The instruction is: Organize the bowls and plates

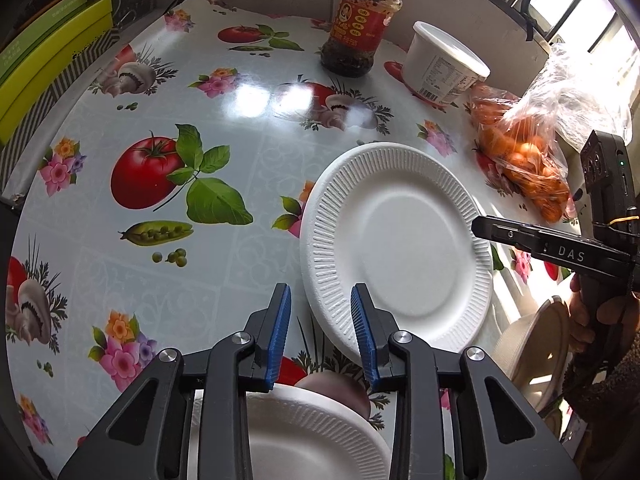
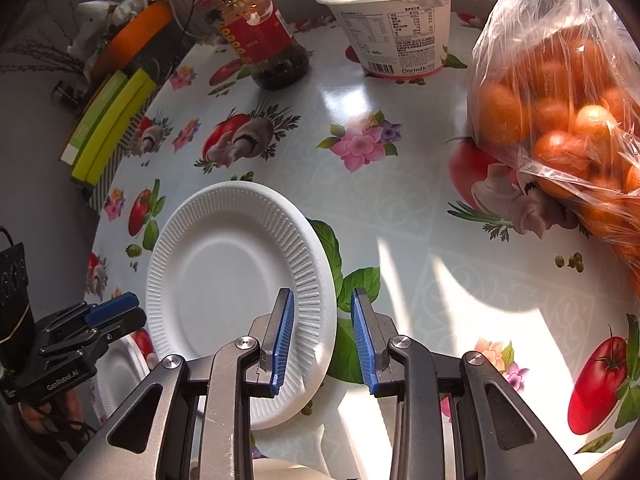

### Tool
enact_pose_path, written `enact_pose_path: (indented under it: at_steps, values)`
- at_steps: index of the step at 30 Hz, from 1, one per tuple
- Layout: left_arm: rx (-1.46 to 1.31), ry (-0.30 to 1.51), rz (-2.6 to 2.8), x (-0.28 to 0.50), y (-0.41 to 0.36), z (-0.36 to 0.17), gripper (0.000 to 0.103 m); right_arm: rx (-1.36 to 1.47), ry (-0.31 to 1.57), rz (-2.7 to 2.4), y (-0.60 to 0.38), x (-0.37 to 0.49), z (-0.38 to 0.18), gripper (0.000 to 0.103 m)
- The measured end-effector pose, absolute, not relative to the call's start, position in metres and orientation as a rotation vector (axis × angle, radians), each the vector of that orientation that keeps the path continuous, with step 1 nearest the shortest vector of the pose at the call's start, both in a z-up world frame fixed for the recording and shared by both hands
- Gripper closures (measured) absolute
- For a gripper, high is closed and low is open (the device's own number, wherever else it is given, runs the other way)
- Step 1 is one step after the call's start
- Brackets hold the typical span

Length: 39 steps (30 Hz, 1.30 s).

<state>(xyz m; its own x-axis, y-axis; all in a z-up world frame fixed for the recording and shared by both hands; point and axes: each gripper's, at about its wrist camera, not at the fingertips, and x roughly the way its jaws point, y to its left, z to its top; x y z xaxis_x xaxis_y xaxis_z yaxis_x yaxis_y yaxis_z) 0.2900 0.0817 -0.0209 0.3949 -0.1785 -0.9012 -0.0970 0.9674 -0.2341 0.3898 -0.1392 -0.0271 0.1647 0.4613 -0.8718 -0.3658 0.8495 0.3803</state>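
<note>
Both my grippers hang over the table [image 1: 248,92], which wears a glossy oilcloth printed with tomatoes, mushrooms and flowers.

Left gripper [image 1: 321,332]: jaws narrow, blue pads apart. The near-left rim of the white foam plate [image 1: 396,240] lies between the tips; I cannot tell that either pad presses it. Below the fingers, close to the camera, a second white plate [image 1: 296,436] shows with a pinkish rounded bowl [image 1: 340,390] just beyond it.

Right gripper [image 2: 322,336]: jaws narrow too. Its left pad sits over the ribbed right rim of the foam plate [image 2: 232,280], the right pad over bare cloth; contact not clear. In the left wrist view this gripper [image 1: 480,228] reaches in from the right, tip at the plate's edge.

Plate lies flat, mid-table. Behind it: a red-labelled sauce jar [image 1: 362,24], a white lidded tub [image 2: 394,24], and a clear bag of small oranges [image 2: 560,120], all apart from the plate.
</note>
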Motion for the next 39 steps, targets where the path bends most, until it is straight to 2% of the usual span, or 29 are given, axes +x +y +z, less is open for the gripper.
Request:
enact_pose_path:
  at_steps: [6, 12, 29, 39]
  values:
    - [-0.259, 1.173, -0.061, 0.2913, 0.0786, -0.0243, 0.084, 0.085, 1.276, 0.585, -0.1393, 0.3903, -0.0272, 0.079]
    - [-0.253, 1.175, -0.060, 0.2924, 0.0770, -0.0268, 0.087, 0.087, 1.276, 0.578, -0.1409, 0.3901, -0.0264, 0.082]
    - [-0.272, 1.170, -0.040, 0.2938, 0.0825, -0.0287, 0.087, 0.090, 1.279, 0.566, -0.1381, 0.3896, -0.0276, 0.082]
    - [-0.266, 1.167, -0.064, 0.2934, 0.0787, -0.0290, 0.087, 0.087, 1.273, 0.564, -0.1367, 0.3898, -0.0259, 0.086]
